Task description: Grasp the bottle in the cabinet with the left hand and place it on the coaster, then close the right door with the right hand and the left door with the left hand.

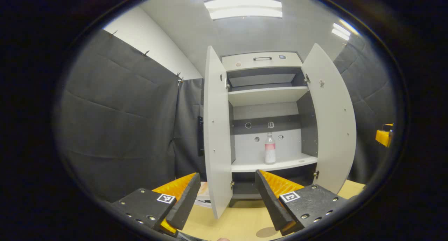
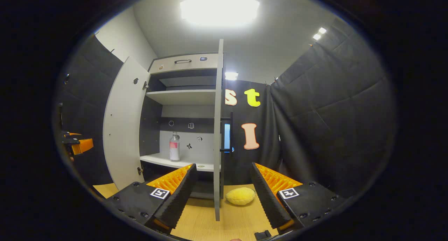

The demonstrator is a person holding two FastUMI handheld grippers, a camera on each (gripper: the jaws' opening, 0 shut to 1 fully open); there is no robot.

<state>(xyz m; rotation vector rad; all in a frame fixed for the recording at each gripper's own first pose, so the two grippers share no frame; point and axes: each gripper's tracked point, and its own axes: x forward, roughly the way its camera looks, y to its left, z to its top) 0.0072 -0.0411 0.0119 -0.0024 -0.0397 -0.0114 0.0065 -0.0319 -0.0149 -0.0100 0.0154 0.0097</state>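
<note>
The cabinet (image 1: 266,108) stands on the wooden table (image 1: 241,223) with both doors swung wide. The bottle (image 1: 270,148) is upright on the lower shelf (image 1: 276,164), roughly in the middle, standing alone with clear shelf on either side; in the right gripper view the same bottle (image 2: 174,146) sits toward the left of the shelf, behind the open door's edge.

The left gripper (image 1: 227,188) hangs low in front of the cabinet, its fingers spread wide and gripping nothing. The left door (image 1: 217,136) stands edge-on between those fingers and the shelf — its lower corner comes down right in the gap. The right door (image 1: 330,122) opens out to the other side. On the table near the bottom of the left gripper view lies a round, flat brownish disc, the coaster (image 1: 266,231), just by the right finger.

The right gripper (image 2: 222,188) is released as well, with nothing between its fingers. The right door (image 2: 218,129) faces it edge-on, splitting the view, and a soft yellow lump (image 2: 240,195) rests on the table (image 2: 199,220) just beyond the door's foot. A small dark object (image 2: 261,235) sits at the table's near edge; I cannot tell what it is. At the far left edge, the other gripper (image 2: 75,143) is partly visible — well apart from the cabinet.
</note>
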